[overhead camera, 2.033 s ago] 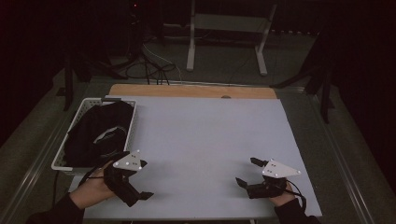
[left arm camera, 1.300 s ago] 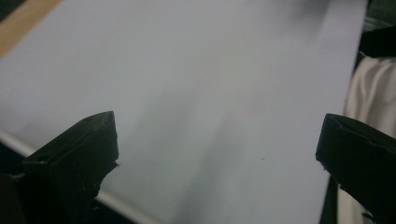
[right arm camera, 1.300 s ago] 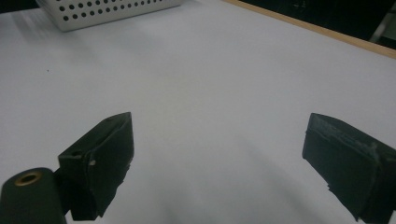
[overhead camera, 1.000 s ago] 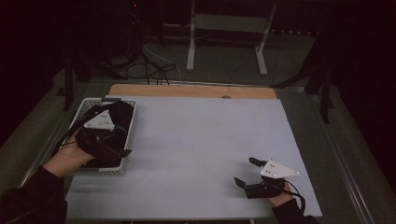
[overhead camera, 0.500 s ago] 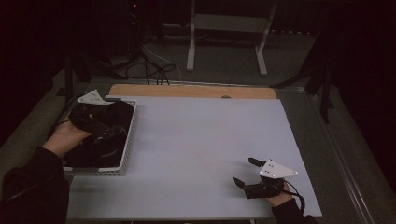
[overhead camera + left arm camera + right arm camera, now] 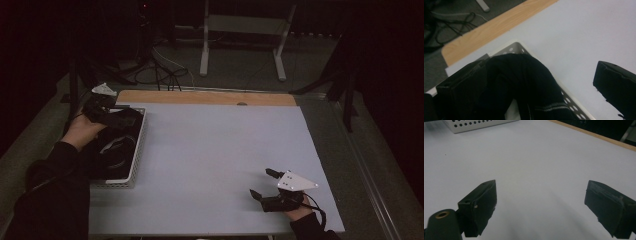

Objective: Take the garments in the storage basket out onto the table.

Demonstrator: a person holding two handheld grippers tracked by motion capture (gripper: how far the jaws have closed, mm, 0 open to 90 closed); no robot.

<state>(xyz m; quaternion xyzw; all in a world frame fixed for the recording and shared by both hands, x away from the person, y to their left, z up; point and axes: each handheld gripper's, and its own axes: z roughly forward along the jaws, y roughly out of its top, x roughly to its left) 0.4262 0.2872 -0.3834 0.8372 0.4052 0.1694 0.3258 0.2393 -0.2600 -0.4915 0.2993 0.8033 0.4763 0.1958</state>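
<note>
Between the left gripper's [image 6: 541, 92] spread jaws lies black clothing [image 6: 524, 82].

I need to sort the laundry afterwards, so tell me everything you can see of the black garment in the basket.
The black garment is dark, soft-looking fabric, bunched up rather than folded, with thin pale stripes near one edge. It lies inside the white perforated basket at the table's left side, heaped above the rim at the far corner. The left gripper is over it, jaws open, one jaw against the cloth. What kind of garment it is cannot be told.
</note>
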